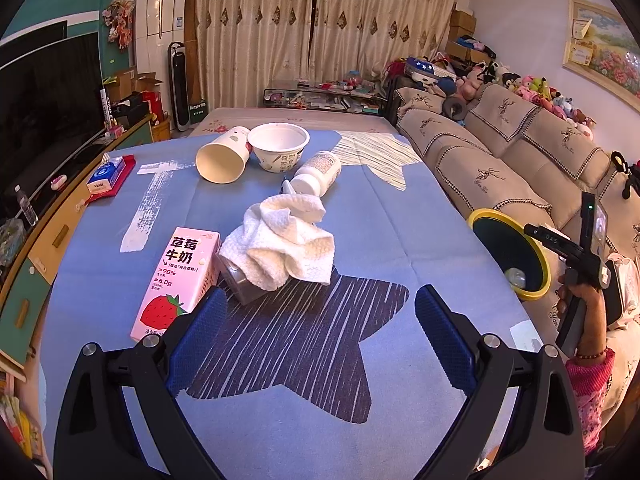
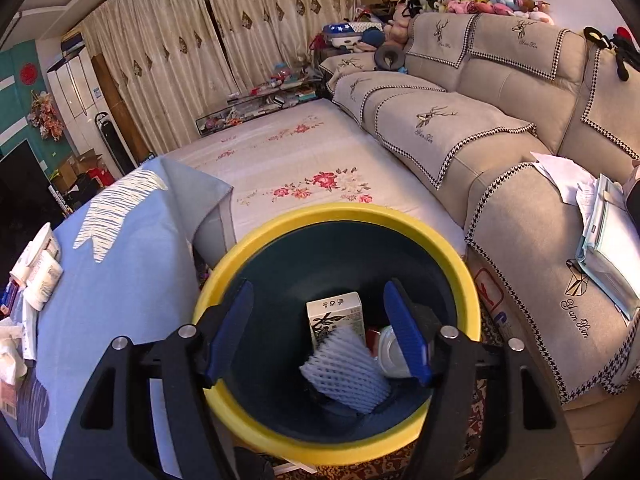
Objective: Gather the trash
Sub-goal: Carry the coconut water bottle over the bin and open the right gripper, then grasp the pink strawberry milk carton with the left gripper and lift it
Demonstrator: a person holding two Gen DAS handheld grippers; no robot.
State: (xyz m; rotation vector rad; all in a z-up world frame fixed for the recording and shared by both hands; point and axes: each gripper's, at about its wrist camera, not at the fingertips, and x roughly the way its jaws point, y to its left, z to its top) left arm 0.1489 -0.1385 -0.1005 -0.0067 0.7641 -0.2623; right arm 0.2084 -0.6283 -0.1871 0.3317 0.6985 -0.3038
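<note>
The trash left to collect lies on the blue star-patterned tablecloth point(image 1: 280, 400) in front of me. Nearest is the pink strawberry milk carton point(image 1: 176, 282), lying flat at the near left, just off the left finger of my left gripper point(image 1: 320, 320). Beside it to the right, a crumpled white paper towel point(image 1: 286, 244) is heaped over a dark jar-like thing I can't identify. Farther off lie a white pill bottle point(image 1: 318, 173) on its side, a tipped paper cup point(image 1: 222, 158) with its mouth toward me, and an upright paper bowl point(image 1: 279, 146) that looks empty. I hold the left gripper wide open and empty, low over the cloth, probably lined up for the carton or the towel.

My right gripper point(image 2: 318, 332) hangs over the yellow-rimmed trash bin point(image 2: 276, 432), which stands on the floor between table and sofa point(image 2: 500, 120), so I judge a drop was the point. Its fingers are spread with nothing between them. In the bin lie a white carton point(image 2: 334, 312), a blue foam fruit net point(image 2: 344, 372) and a clear plastic piece.
</note>
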